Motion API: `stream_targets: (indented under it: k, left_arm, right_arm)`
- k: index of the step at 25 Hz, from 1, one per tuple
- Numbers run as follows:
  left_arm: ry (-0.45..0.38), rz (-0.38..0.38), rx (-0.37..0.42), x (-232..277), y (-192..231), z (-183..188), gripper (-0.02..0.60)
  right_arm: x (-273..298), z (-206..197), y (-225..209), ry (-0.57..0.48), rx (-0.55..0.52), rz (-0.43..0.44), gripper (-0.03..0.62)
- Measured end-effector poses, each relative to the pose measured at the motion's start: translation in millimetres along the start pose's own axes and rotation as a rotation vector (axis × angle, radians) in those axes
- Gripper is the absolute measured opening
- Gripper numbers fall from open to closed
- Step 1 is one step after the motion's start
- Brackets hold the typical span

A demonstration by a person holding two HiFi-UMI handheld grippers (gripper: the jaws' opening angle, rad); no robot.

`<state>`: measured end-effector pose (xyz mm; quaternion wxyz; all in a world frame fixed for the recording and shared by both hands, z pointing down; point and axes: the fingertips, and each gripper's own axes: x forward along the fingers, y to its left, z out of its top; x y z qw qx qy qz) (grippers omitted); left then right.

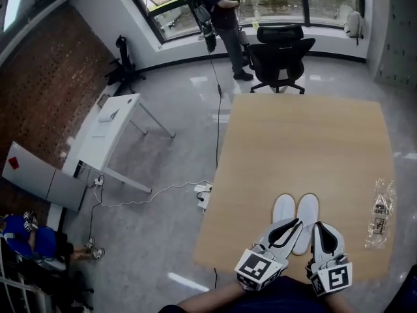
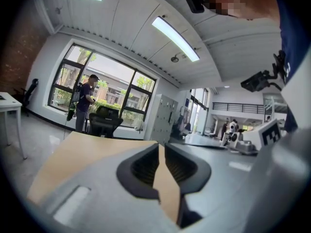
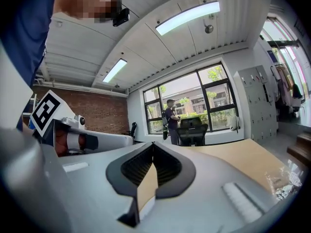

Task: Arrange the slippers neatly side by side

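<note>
Two white slippers lie side by side near the front edge of the wooden table point(image 1: 306, 142), toes pointing away from me: the left slipper point(image 1: 282, 207) and the right slipper point(image 1: 307, 211). My left gripper point(image 1: 297, 223) hovers over their heel ends, shut with nothing in it. My right gripper point(image 1: 319, 227) is just to the right of it, also shut and empty. In the left gripper view the left gripper point(image 2: 159, 147) points level across the table, tips together. The right gripper view shows the right gripper point(image 3: 153, 147) the same way. Neither gripper view shows the slippers.
A clear plastic bag point(image 1: 381, 212) lies at the table's right edge. A black office chair point(image 1: 280, 54) stands at the far end, with a person point(image 1: 225, 18) by the window. A white desk point(image 1: 107, 132) and a power strip point(image 1: 203, 192) are on the floor to the left.
</note>
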<state>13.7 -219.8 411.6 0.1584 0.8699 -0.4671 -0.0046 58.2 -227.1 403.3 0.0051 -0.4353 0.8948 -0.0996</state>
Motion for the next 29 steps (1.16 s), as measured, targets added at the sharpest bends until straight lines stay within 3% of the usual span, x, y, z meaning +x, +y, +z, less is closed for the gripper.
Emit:
stream_targets:
  k: [7,13,24,29]
  left_arm:
    - [0.022,0.034,-0.029,-5.5,10.5,-4.0,0.041]
    - [0.025,0.033,-0.018,-6.2,7.9,-1.7,0.041]
    - [0.022,0.025,-0.017,-6.0,2.9,-2.7,0.043]
    - [-0.062,0.132,0.043,-9.1,62.2,23.8,0.044]
  right_arm:
    - [9.6,-20.8,5.5,0.032,0.008,0.021,0.011]
    - [9.8,-13.9,9.0,-0.008,0.02,0.035,0.011]
    - [4.5,-17.7,5.4,0.022,0.015,0.02,0.011]
    - [62.4,-29.7,21.9,0.009,-0.048,0.161,0.012]
